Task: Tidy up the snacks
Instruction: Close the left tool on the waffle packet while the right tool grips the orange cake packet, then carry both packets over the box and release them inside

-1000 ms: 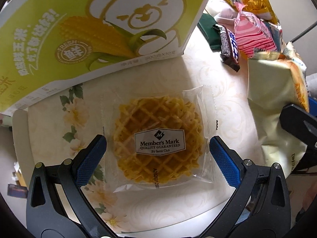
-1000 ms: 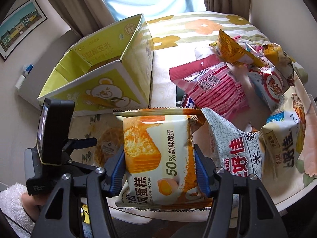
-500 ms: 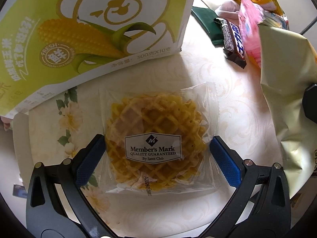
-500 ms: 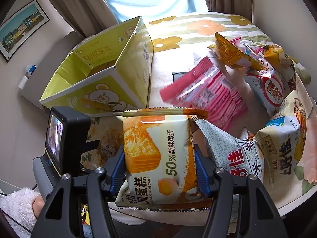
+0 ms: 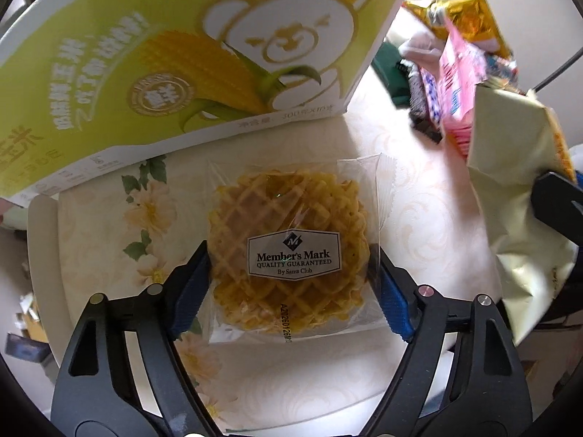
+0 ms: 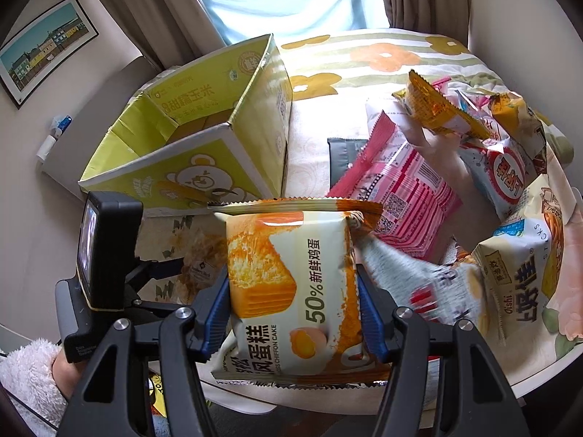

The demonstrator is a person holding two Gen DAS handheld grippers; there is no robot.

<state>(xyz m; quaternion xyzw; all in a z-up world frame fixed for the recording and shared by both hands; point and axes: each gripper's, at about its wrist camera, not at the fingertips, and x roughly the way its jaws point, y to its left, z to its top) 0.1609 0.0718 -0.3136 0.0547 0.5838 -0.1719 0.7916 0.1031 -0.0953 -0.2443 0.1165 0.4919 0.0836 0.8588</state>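
Observation:
My left gripper (image 5: 291, 280) is shut on a clear-wrapped Member's Mark waffle (image 5: 288, 244), its blue pads pressing the pack's two sides just above the flowered tablecloth. The green corn carton (image 5: 175, 54) stands right behind it. My right gripper (image 6: 293, 302) is shut on an orange and cream chiffon cake pack (image 6: 291, 284) and holds it up off the table. In the right wrist view the open carton (image 6: 204, 138) is at the upper left, and the left gripper body (image 6: 105, 255) is at the left.
A heap of snack bags lies on the right: a pink pack (image 6: 397, 196), a gold pouch (image 6: 437, 109), cream bags (image 6: 524, 273) and a dark flat packet (image 6: 342, 153). The cake pack's back (image 5: 517, 196) hangs at the right of the left wrist view.
My left gripper's jaws have closed from wide open onto the waffle pack. My right gripper has kept its grip on the cake pack and shifted slightly; the pink pack has shifted.

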